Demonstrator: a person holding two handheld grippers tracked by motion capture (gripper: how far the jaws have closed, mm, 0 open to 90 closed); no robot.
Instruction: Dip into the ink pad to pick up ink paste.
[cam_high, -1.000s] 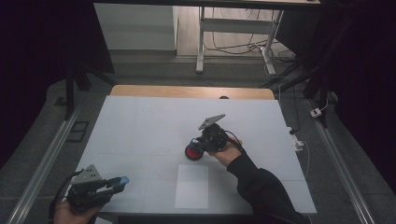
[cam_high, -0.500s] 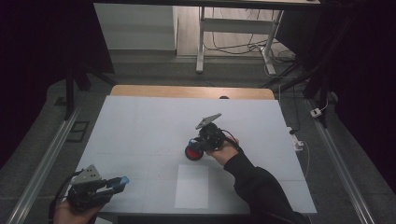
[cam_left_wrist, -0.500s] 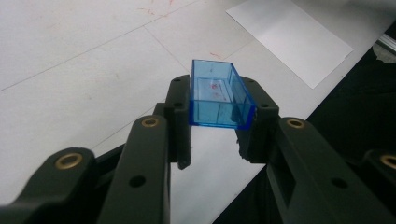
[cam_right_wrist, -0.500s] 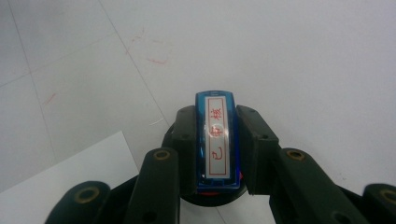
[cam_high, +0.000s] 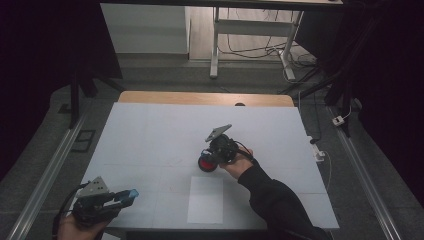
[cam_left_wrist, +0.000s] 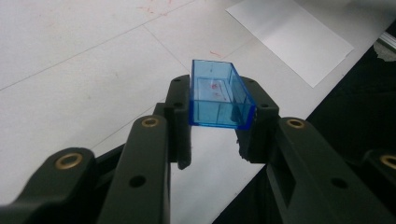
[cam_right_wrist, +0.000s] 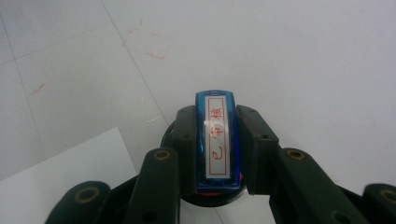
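The white table (cam_high: 150, 135) carries a sheet of white paper (cam_high: 206, 199) near its front edge, lying between the two grippers and touching neither. The left gripper (cam_high: 120, 197) is at the front left corner, its jaws closed on a clear blue cap (cam_left_wrist: 219, 95) with the open side facing up. The right gripper (cam_high: 210, 159) is near the table centre, just behind the paper, jaws clamped on a blue stamp (cam_right_wrist: 217, 140) pressed down on a round red ink pad (cam_high: 205, 163). The right gripper view resolves red characters on the stamp label and faint red marks on the table; the high view gives both grippers' positions.
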